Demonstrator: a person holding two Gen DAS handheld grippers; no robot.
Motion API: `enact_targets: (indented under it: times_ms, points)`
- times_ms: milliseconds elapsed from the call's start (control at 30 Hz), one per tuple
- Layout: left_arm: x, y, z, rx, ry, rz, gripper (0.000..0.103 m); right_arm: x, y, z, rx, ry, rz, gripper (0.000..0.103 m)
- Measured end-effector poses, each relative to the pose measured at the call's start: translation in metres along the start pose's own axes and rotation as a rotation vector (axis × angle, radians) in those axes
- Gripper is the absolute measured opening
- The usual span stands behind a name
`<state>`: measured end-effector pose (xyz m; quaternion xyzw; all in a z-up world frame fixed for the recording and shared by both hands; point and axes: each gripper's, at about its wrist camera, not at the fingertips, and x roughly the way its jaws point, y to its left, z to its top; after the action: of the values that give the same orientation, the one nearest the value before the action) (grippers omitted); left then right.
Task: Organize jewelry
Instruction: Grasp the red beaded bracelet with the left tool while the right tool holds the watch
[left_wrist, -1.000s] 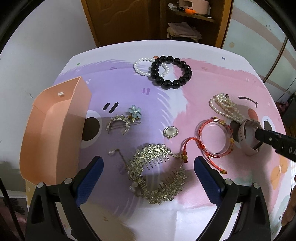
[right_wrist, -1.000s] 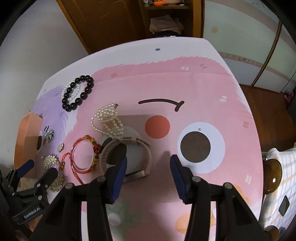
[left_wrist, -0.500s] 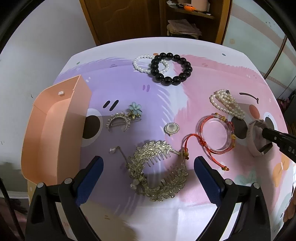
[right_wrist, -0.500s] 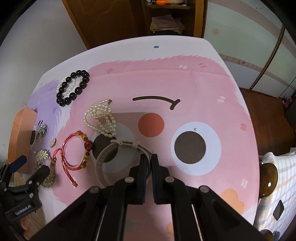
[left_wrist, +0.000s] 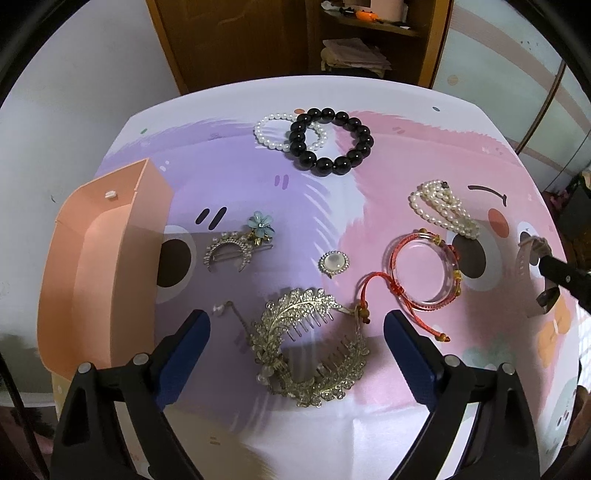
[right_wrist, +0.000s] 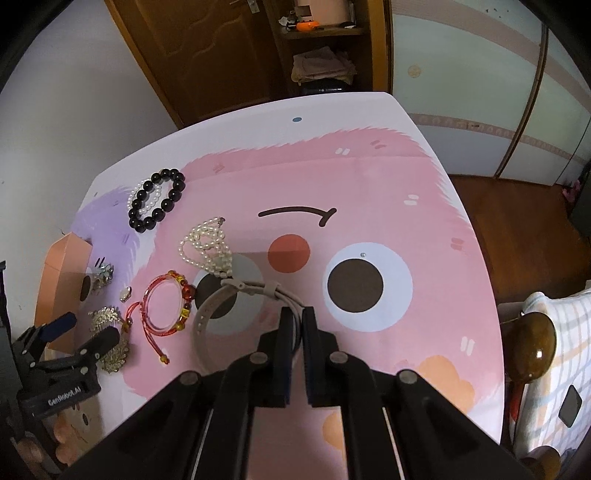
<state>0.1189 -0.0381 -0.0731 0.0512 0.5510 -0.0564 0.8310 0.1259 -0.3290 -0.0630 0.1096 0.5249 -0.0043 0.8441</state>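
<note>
Watch (right_wrist: 236, 295) dragged toward rt claw (right_wrist: 297, 317), clamped on strap, loop upright, left claw (left_wrist: 295, 347) open

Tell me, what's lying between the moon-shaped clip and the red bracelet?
A small round white-stone brooch lies between the moon-shaped clip and the red bracelet. The left wrist view shows it best.
</note>
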Motion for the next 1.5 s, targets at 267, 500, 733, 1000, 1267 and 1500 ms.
enact_targets:
  times_ms: [267, 500, 733, 1000, 1267, 1500]
  points:
    - [0.005, 0.003, 0.008, 0.002, 0.020, -0.042, 0.080, 0.004, -0.002, -0.007, 0.000, 0.006, 0.006, 0.004]
    - [0.008, 0.003, 0.020, -0.004, 0.050, -0.125, 0.072, 0.006, -0.001, -0.013, 0.000, 0.011, 0.016, 0.004]
    - [0.019, -0.021, 0.036, 0.063, 0.071, -0.149, 0.054, 0.010, -0.002, -0.017, 0.005, 0.025, 0.032, 0.004]
    - [0.028, -0.053, 0.049, 0.161, 0.077, -0.126, 0.036, 0.012, -0.002, -0.022, 0.005, 0.036, 0.042, 0.005]
    - [0.026, -0.076, 0.059, 0.243, 0.072, -0.125, 0.032, 0.016, -0.001, -0.026, 0.006, 0.052, 0.051, 0.005]
    - [0.026, -0.103, 0.066, 0.350, 0.066, -0.136, 0.032, 0.016, 0.000, -0.026, 0.006, 0.055, 0.058, 0.005]
